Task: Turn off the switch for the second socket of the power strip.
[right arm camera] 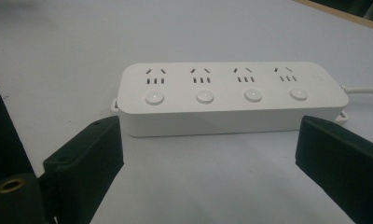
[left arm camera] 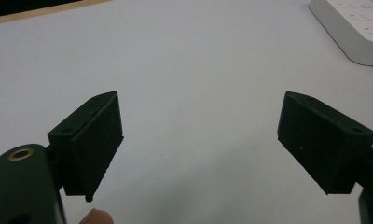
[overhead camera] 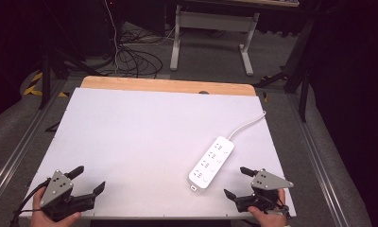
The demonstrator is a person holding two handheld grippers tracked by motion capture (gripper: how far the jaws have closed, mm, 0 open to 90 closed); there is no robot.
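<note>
A smooth white plastic power strip [overhead camera: 211,163], a rounded oblong with four socket groups and four round buttons, is lying flat on the matte white bench [overhead camera: 144,137], right of centre, its white cord [overhead camera: 246,125] trailing toward the far edge. The right gripper [overhead camera: 235,182] is resting just beside it, jaws spread wide, holding nothing. The left gripper [overhead camera: 89,180] is sitting well apart, equally spread and empty.

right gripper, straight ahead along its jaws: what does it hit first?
Most likely the white power strip. In the right gripper view it lies broadside straight ahead of the open right gripper, its long side wall facing the jaws, with bare white table between. The exact gap is unclear.
</note>
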